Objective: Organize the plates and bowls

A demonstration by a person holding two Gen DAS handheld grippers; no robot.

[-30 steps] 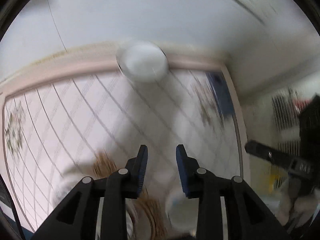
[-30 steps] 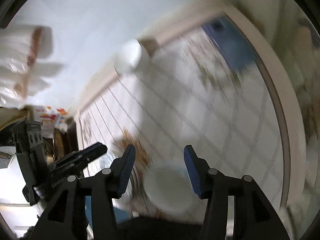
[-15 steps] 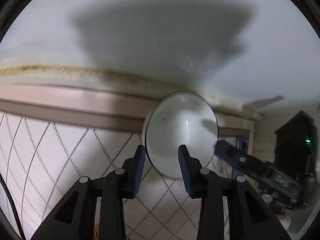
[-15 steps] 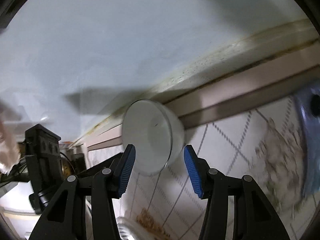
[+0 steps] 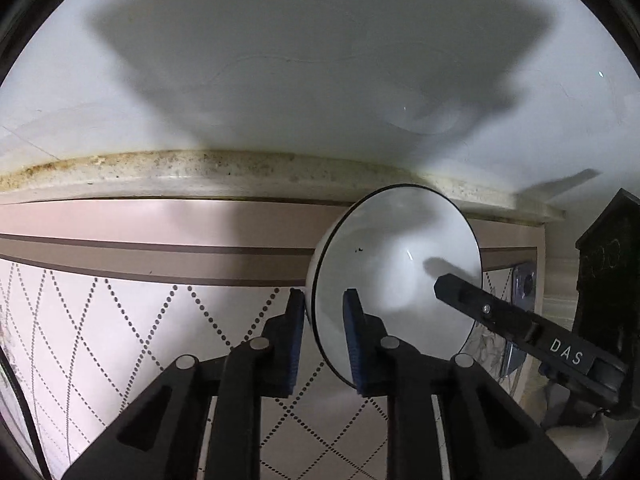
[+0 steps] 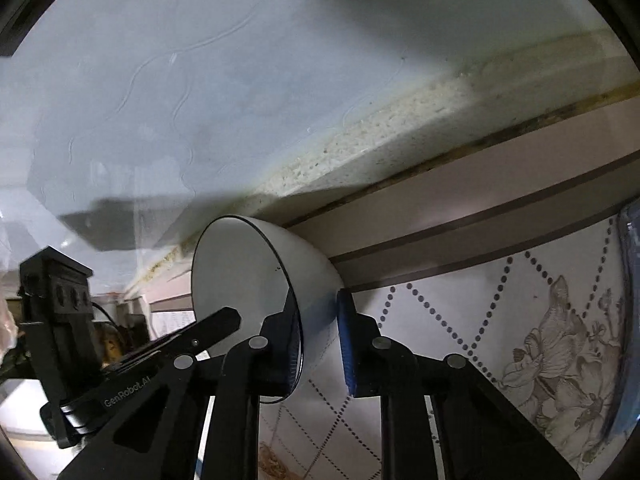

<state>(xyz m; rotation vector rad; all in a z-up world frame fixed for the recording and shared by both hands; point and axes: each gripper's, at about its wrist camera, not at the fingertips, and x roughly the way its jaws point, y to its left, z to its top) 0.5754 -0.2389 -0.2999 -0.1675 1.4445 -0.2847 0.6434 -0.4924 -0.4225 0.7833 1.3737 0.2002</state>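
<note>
A white bowl [image 5: 394, 276] with a thin dark rim stands tilted on its edge at the back of the table, by the wall ledge. My left gripper [image 5: 323, 338] has its jaws astride the bowl's left rim, narrowly apart. My right gripper [image 6: 318, 346] straddles the bowl's wall [image 6: 308, 276] from the other side, one pad inside and one outside. Whether either pad presses the rim is hard to tell. Each gripper shows in the other's view, the right one [image 5: 520, 320] and the left one [image 6: 160, 352].
The tablecloth [image 5: 120, 320] has a dotted diamond pattern and a brown border. A stained ledge [image 5: 240, 172] and a white wall run behind it. A blue object [image 6: 630, 320] lies at the table's right end. A flower print [image 6: 568, 360] is on the cloth.
Both grippers moved forward to the back of the table. Their jaws now sit astride the bowl's rim from either side, where before they were short of it.
</note>
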